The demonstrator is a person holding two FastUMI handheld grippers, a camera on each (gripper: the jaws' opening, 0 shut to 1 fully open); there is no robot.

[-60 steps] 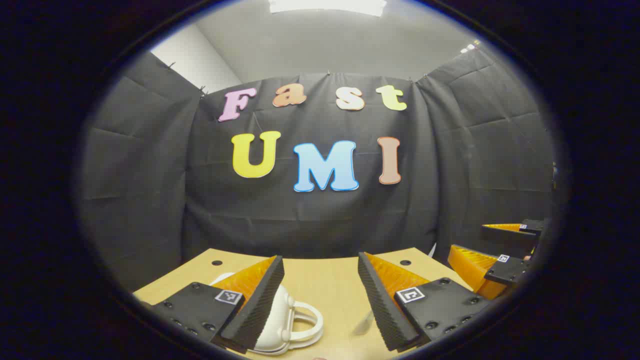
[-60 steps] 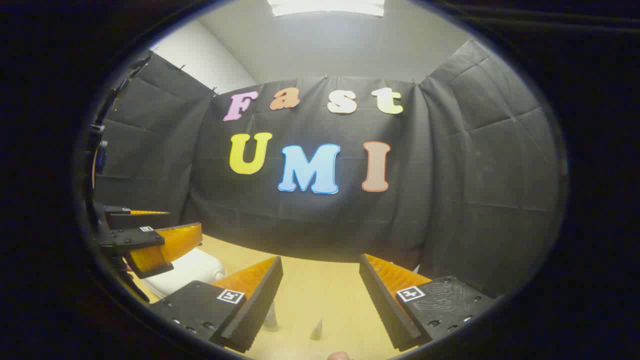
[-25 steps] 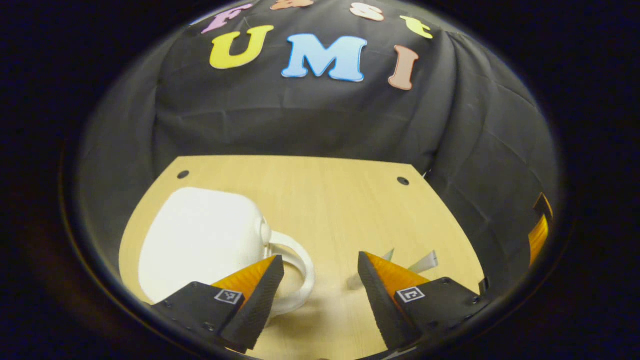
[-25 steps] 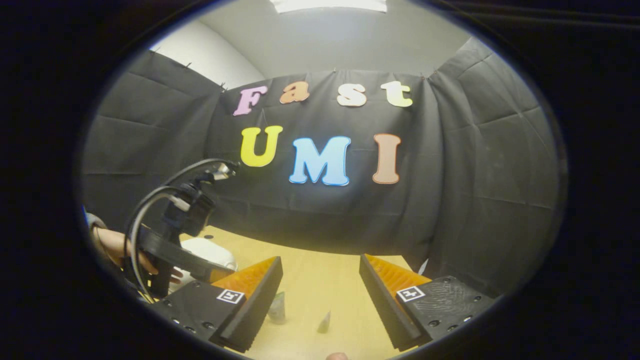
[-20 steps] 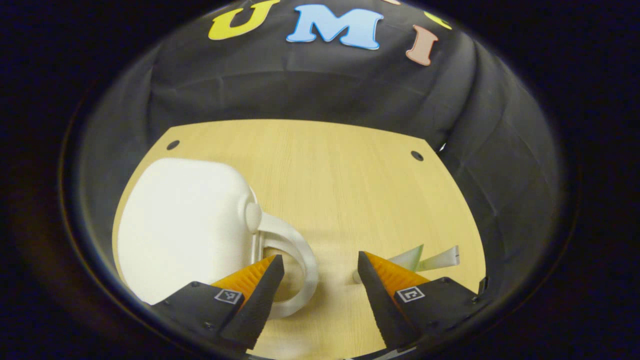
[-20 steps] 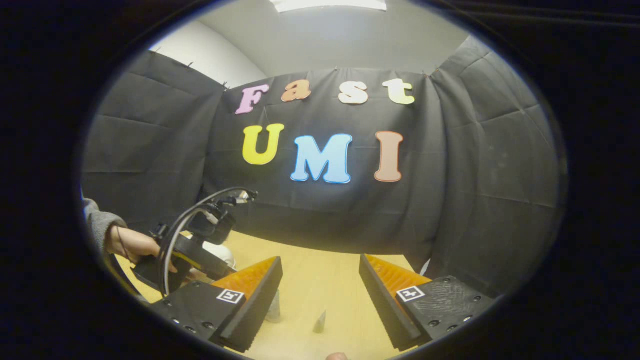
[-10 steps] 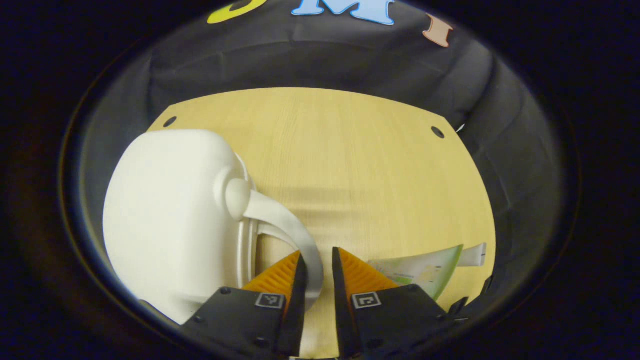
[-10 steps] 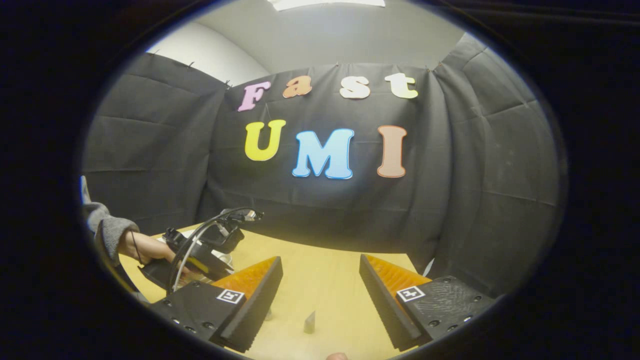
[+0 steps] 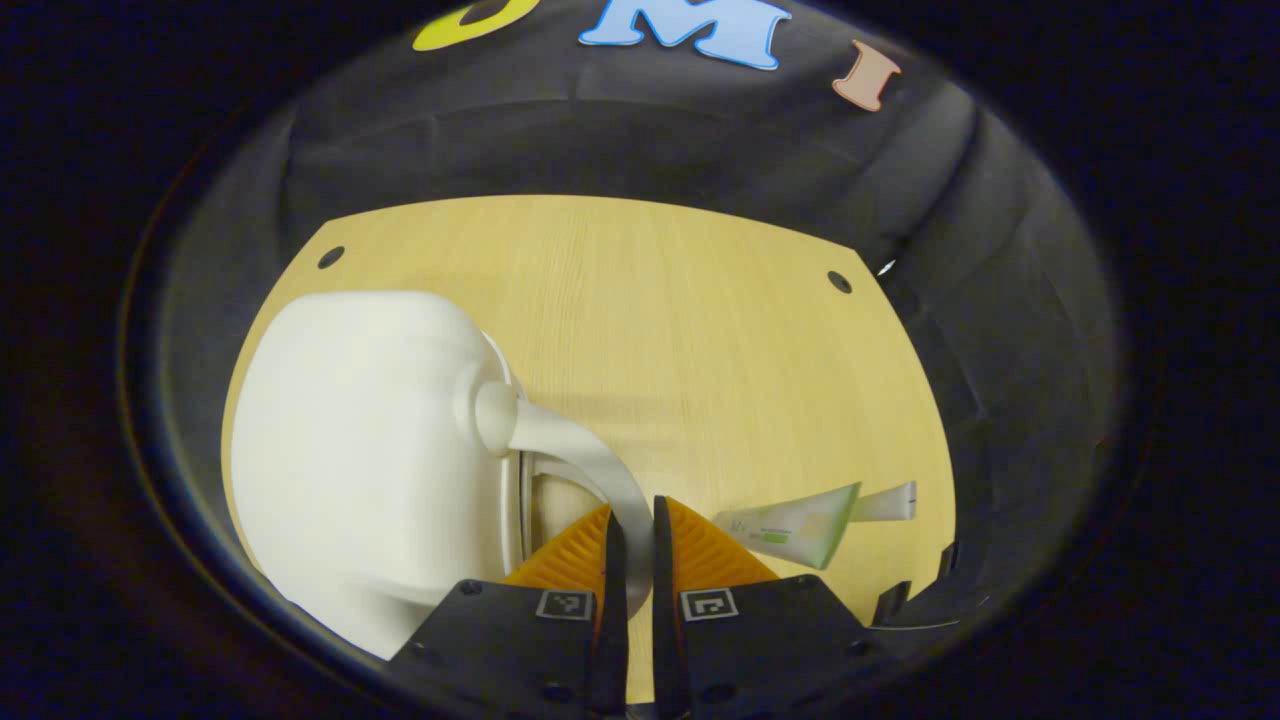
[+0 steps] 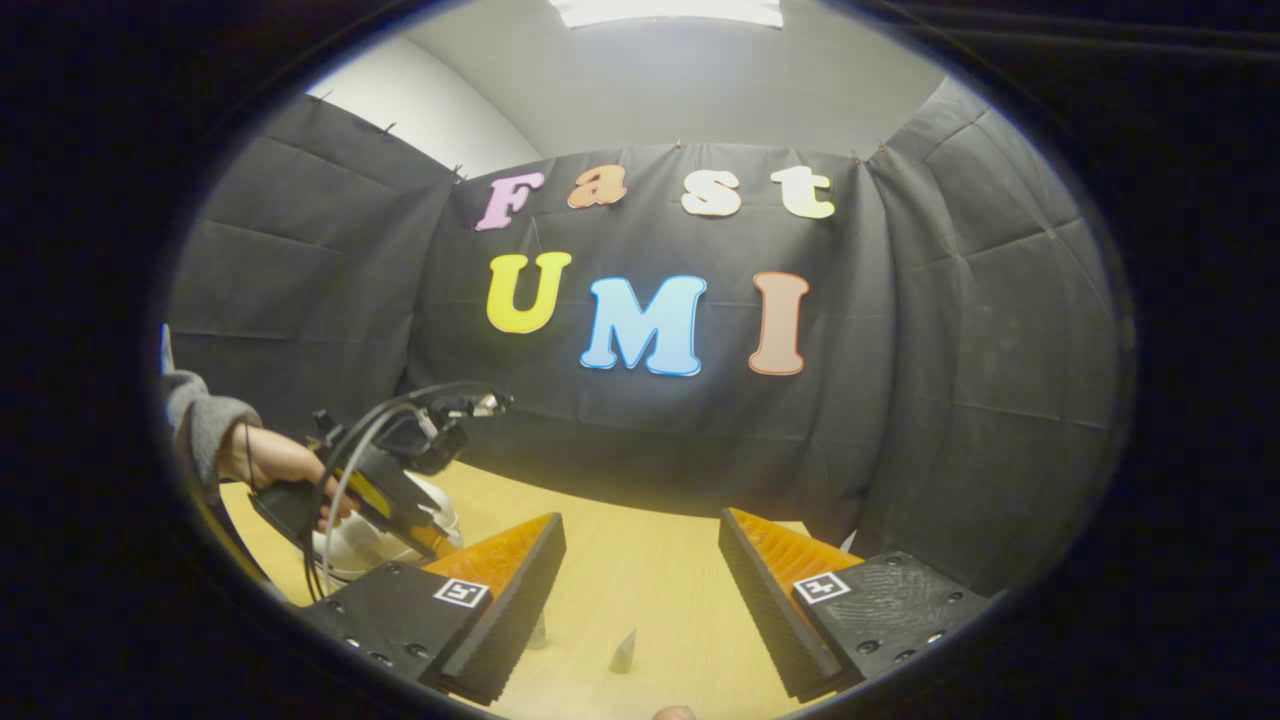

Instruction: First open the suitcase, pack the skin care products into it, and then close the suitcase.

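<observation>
A small white suitcase (image 9: 370, 460) lies closed on the wooden table (image 9: 680, 300), left of centre in the left gripper view. Its curved white handle (image 9: 575, 450) sticks out to the right, and my left gripper (image 9: 632, 520) is shut on that handle. Just right of the fingers lies a pale green skin care tube (image 9: 800, 518), with a white tube (image 9: 885, 500) behind it. In the right gripper view my right gripper (image 10: 640, 530) hangs open over the table with nothing between its fingers; two tube ends (image 10: 623, 652) show below it. A hand holds the left gripper (image 10: 385, 495) over the suitcase (image 10: 365, 545).
Black cloth walls close the table on the far side and both flanks. Two small holes (image 9: 839, 282) mark the table's far corners. Bare wood stretches beyond the suitcase and tubes. A person's grey sleeve (image 10: 195, 415) reaches in at the left of the right gripper view.
The left gripper tipped down toward the table, came onto the suitcase handle and shut on it. The right gripper stayed open and barely moved.
</observation>
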